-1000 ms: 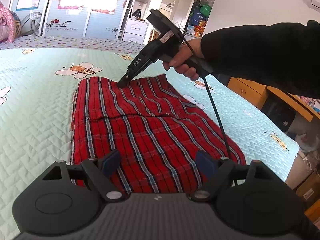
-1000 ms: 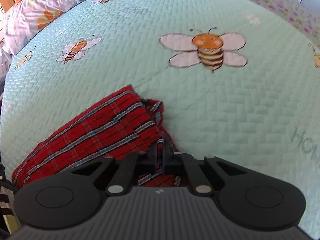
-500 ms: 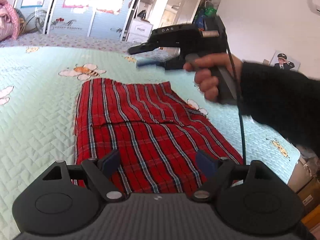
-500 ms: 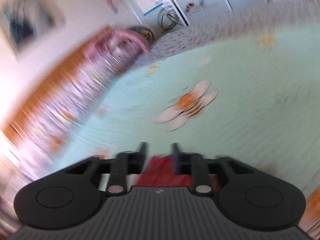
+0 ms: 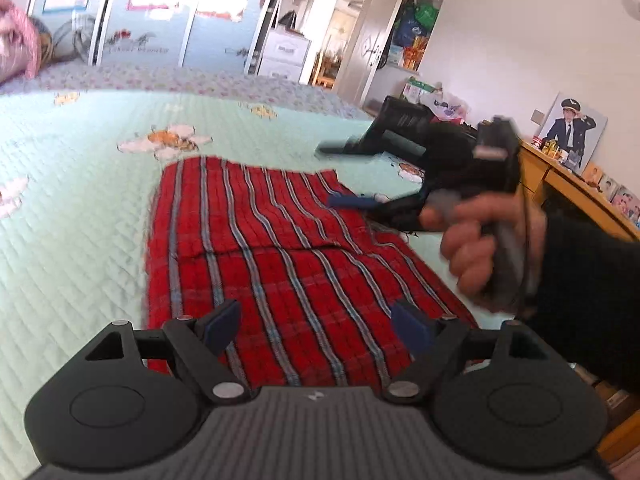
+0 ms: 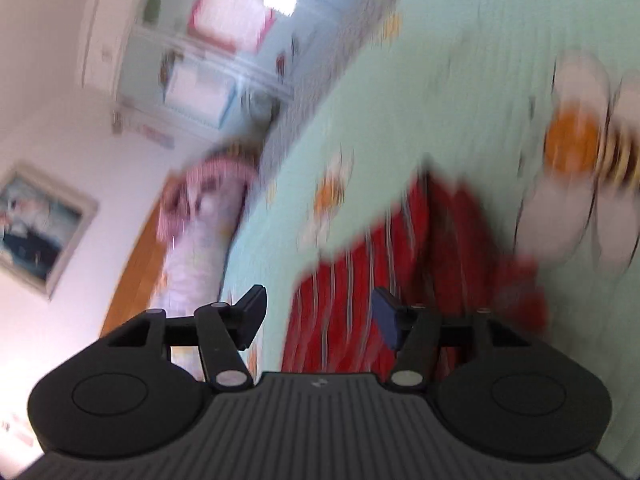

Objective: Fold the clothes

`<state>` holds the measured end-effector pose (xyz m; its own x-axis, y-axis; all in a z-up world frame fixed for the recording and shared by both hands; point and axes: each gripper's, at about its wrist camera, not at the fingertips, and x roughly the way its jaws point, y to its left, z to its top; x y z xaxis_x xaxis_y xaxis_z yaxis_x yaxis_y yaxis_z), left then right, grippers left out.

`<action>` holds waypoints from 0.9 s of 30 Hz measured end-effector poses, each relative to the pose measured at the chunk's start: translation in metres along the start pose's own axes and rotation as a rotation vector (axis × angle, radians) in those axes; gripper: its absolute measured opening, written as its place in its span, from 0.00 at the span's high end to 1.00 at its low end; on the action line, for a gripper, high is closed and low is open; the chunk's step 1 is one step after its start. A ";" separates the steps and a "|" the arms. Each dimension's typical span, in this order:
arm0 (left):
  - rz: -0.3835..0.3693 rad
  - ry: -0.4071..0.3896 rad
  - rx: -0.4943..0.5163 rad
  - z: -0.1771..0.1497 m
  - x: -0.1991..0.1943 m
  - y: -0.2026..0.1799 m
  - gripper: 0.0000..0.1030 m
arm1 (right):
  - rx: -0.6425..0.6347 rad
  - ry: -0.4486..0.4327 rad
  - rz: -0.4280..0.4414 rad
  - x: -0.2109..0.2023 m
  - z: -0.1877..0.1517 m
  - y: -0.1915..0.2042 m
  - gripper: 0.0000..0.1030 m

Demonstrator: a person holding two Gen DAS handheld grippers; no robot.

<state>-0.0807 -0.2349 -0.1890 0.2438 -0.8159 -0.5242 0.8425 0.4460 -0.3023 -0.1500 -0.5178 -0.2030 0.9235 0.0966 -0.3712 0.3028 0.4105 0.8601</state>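
Observation:
A red plaid garment [image 5: 280,256] lies folded flat on the pale green bee-print bedspread [image 5: 76,216]. My left gripper [image 5: 316,326] is open and empty, low over the garment's near edge. My right gripper [image 5: 344,176] shows in the left wrist view, held in a hand above the garment's right side, jaws apart and empty. In the blurred right wrist view the right gripper [image 6: 320,316] is open and rolled sideways, with the garment [image 6: 432,264] below it.
A wooden desk [image 5: 568,184] with framed photos stands right of the bed. Wardrobe doors [image 5: 132,12] and a doorway [image 5: 332,36] are at the back. Pink pillows [image 5: 16,44] lie at the far left. The bed's edge runs along the right.
My right gripper let go of the garment's far corner, opened, lifted and swung right and toward me, rolling sideways. The garment's far edge now lies flat. My left gripper stayed put.

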 end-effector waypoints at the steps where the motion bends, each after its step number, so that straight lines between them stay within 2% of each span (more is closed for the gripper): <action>1: 0.004 0.001 0.001 0.001 -0.003 -0.001 0.17 | 0.014 -0.031 -0.071 -0.006 0.004 -0.010 0.53; 2: 0.011 -0.006 0.012 0.003 -0.007 -0.001 0.17 | 0.029 -0.063 -0.142 -0.012 0.009 -0.021 0.84; 3: 0.019 -0.013 0.022 0.005 -0.012 -0.002 0.17 | 0.043 -0.094 -0.213 -0.018 0.013 -0.031 0.98; 4: 0.029 -0.020 0.031 0.008 -0.015 -0.001 0.17 | 0.057 -0.126 -0.283 -0.024 0.017 -0.041 0.92; 5: 0.044 -0.025 0.034 0.011 -0.017 0.000 0.17 | 0.050 -0.167 -0.305 -0.037 0.015 -0.034 0.81; 6: 0.064 -0.026 0.032 0.013 -0.017 0.003 0.17 | 0.008 -0.174 -0.238 -0.046 0.009 -0.020 0.67; 7: 0.088 -0.024 0.024 0.015 -0.015 0.005 0.17 | -0.033 -0.181 -0.171 -0.055 0.002 -0.005 0.60; 9: 0.137 -0.016 -0.001 0.017 -0.012 0.011 0.17 | -0.109 -0.144 -0.080 -0.055 -0.024 0.024 0.33; 10: 0.149 -0.007 -0.022 0.016 -0.012 0.014 0.17 | -0.146 -0.117 -0.044 -0.052 -0.039 0.037 0.31; 13: 0.187 0.030 -0.107 0.007 -0.022 0.030 0.17 | -0.245 -0.045 -0.118 -0.045 -0.071 0.040 0.31; 15: 0.213 0.041 -0.149 0.001 -0.032 0.038 0.18 | -0.245 -0.102 -0.258 -0.055 -0.077 0.013 0.34; 17: 0.220 -0.004 -0.137 0.001 -0.049 0.039 0.18 | -0.139 -0.155 -0.430 -0.076 -0.076 -0.009 0.33; 19: 0.190 -0.045 -0.127 0.007 -0.051 0.036 0.18 | -0.134 -0.235 -0.243 -0.106 -0.087 0.005 0.33; 22: 0.124 -0.083 -0.103 0.016 -0.041 0.026 0.17 | -0.136 -0.285 0.049 -0.111 -0.115 0.030 0.33; 23: 0.111 -0.078 -0.093 0.016 -0.033 0.023 0.17 | -0.086 -0.267 0.131 -0.099 -0.125 0.026 0.33; 24: 0.116 -0.052 -0.087 0.013 -0.022 0.024 0.17 | -0.041 -0.241 0.155 -0.086 -0.126 0.018 0.33; 25: 0.122 -0.026 -0.081 0.010 -0.010 0.024 0.17 | 0.018 -0.216 0.138 -0.067 -0.133 0.006 0.33; 26: 0.133 -0.007 -0.065 0.006 -0.001 0.024 0.17 | 0.068 -0.228 0.119 -0.060 -0.137 -0.013 0.38; 27: 0.154 0.004 -0.037 -0.001 0.006 0.024 0.17 | 0.119 -0.240 0.101 -0.054 -0.140 -0.032 0.66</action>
<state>-0.0594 -0.2293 -0.2001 0.3670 -0.7353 -0.5698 0.7768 0.5792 -0.2471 -0.2425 -0.4094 -0.2599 0.9754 -0.0918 -0.2006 0.2192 0.2994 0.9286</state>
